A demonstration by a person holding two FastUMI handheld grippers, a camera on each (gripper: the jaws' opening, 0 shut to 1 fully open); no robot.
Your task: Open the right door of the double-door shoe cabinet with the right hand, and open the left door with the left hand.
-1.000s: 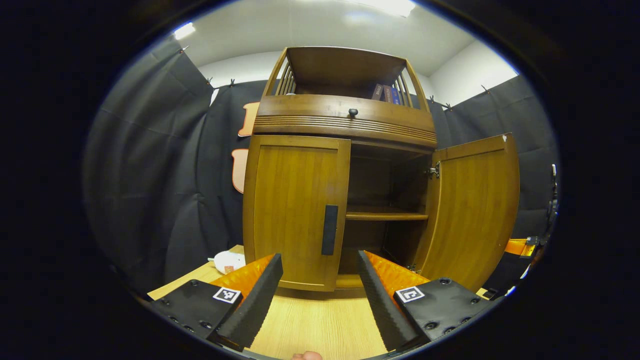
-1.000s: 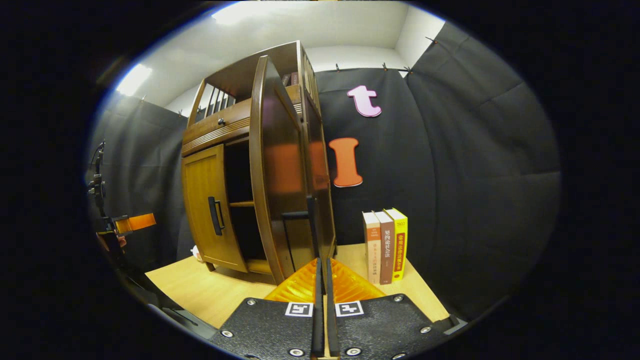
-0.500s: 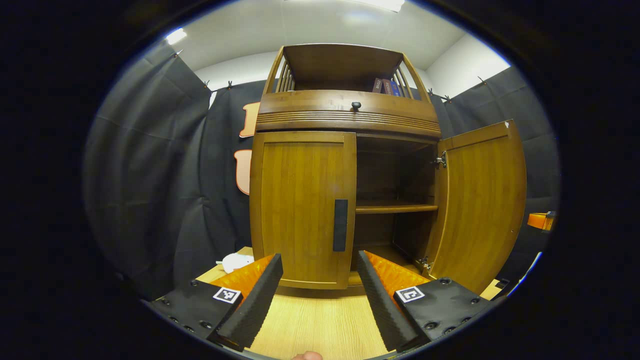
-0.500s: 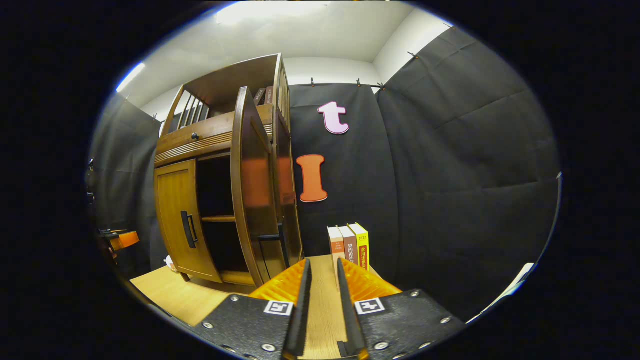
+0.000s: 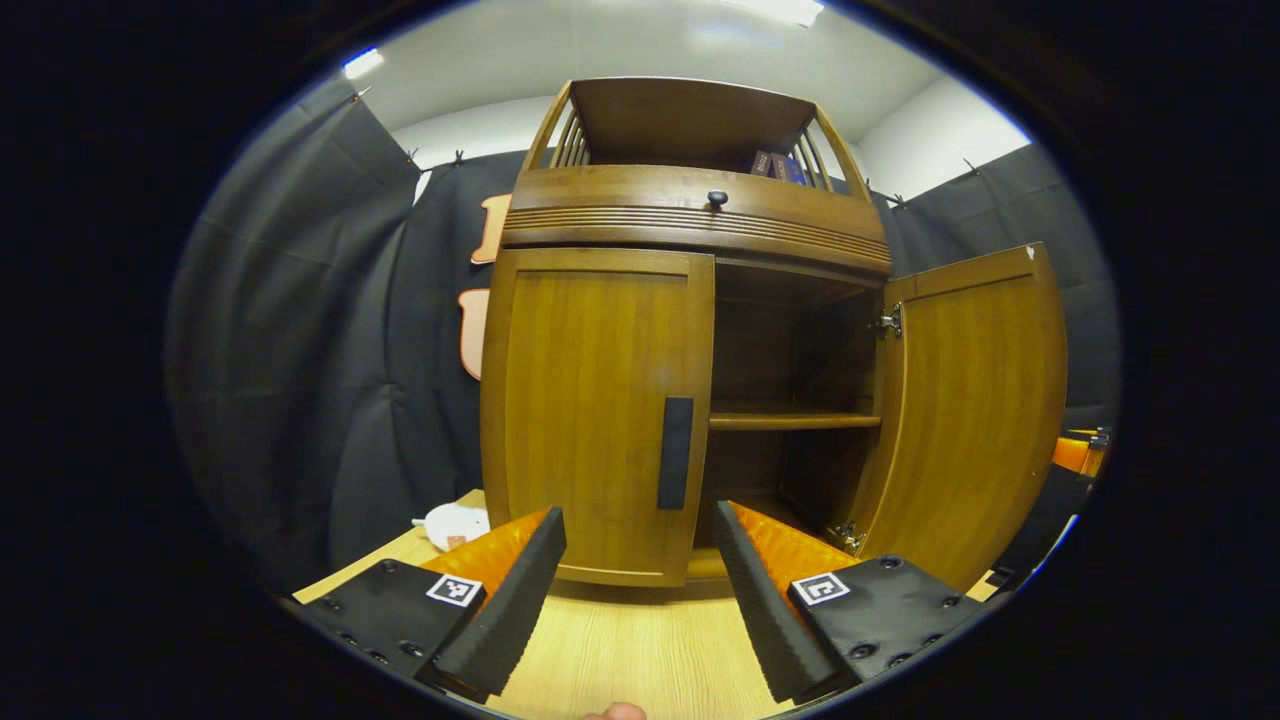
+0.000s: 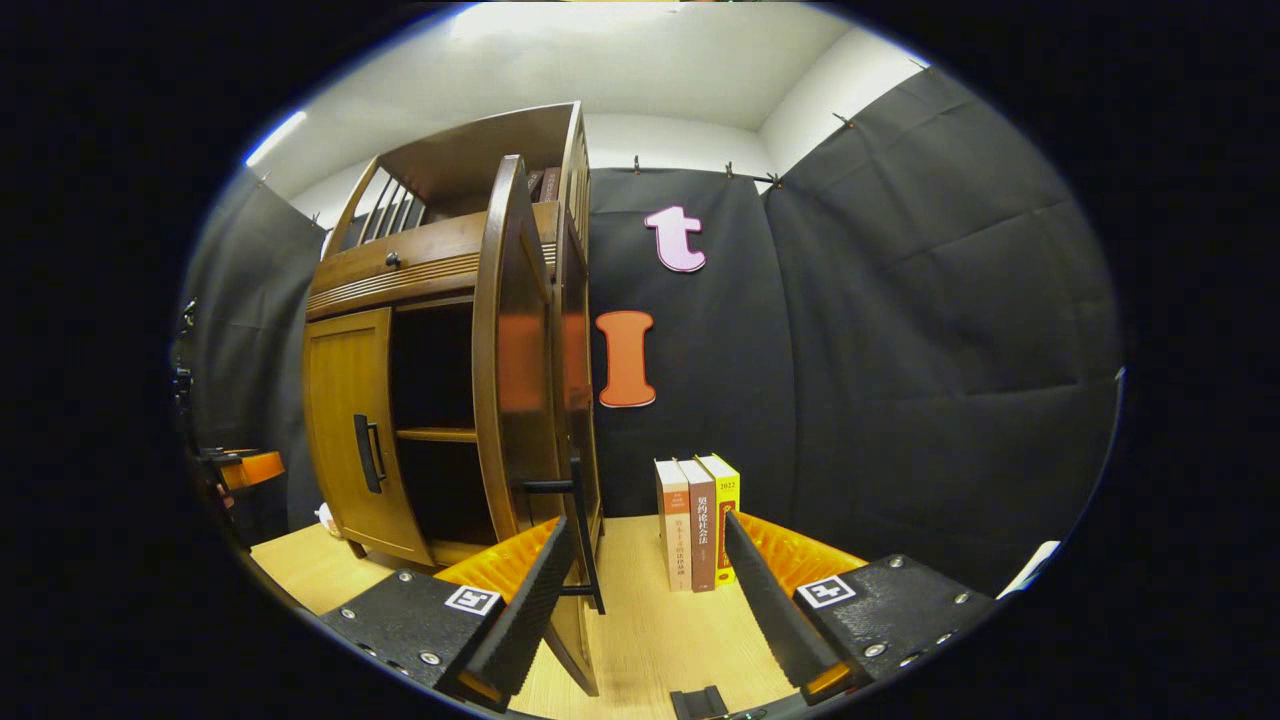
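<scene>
Shoe cabinet (image 5: pixel 690 225) stands on the light wood bench (image 5: pixel 640 650), seen head-on in the left gripper view. Right door (image 5: pixel 965 400) is swung wide open on its hinges, its inner face toward the camera; the inside shelf (image 5: pixel 790 421) is exposed, with nothing visible on it. Left door (image 5: pixel 595 410) is shut flush, its black vertical handle (image 5: pixel 675 452) near the inner edge. Left gripper (image 5: pixel 640 590) sits low in front of the left door, jaws wide apart and holding nothing, well short of the handle, which lines up roughly above the gap between the fingers. A small white object (image 5: pixel 455 522) lies on the bench just left of the cabinet; what it is cannot be told. A drawer with a dark knob (image 5: pixel 717 198) runs above the doors, and books (image 5: pixel 775 165) stand in the railed top shelf. In the right gripper view the open right door (image 6: pixel 510 350) is seen nearly edge-on, its black handle (image 6: pixel 580 530) sticking out just above the gripper's left finger (image 6: pixel 520 610). Right gripper (image 6: pixel 640 610) has its jaws apart, clamped on nothing; the door's lower edge crosses in front of the gap's left side, and contact with the finger cannot be told. Three upright books (image 6: pixel 700 520) stand on the bench against the black cloth wall, right of the cabinet. The left door (image 6: pixel 350 430) appears closed here too.
</scene>
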